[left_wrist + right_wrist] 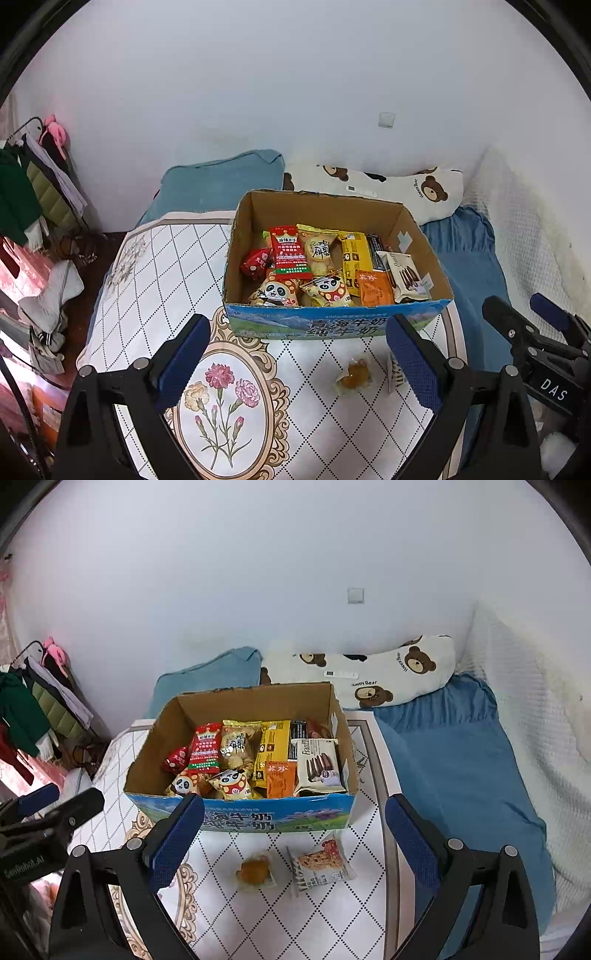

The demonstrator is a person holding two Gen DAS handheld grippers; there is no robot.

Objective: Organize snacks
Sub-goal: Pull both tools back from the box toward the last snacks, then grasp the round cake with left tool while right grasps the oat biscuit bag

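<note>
Landmark: box (240, 814), open-topped cardboard, blue printed front panel with white Chinese lettering. It sits on a table (258, 915) with a white diamond-pattern top. Its long axis runs left-right across both views; the blue panel faces the cameras.

Inside the box: packets packed close, most standing or leaning with long axes running front to back. Red packet (206, 747) at left, tilted. Yellow packet (274, 743) near centre, upright. Two panda packets (232, 782) against the front wall. Orange packet (280, 784) just right of them. White biscuit pack (320, 766) showing dark sandwich biscuits, at the right wall, upright.

Outside, in front of the box: cake (255, 873), a small golden-brown round in a clear wrapper, lying flat. Just right of it, apart, a bar (321, 864) in a white wrapper with red print, lying flat, long axis slanting up to the right toward the box's front right corner.

Left gripper (299, 363): jaws spread wide, empty, hovering in front of the box over the table.

Right gripper (295, 843): jaws spread wide, empty, above the cake and bar.
</note>
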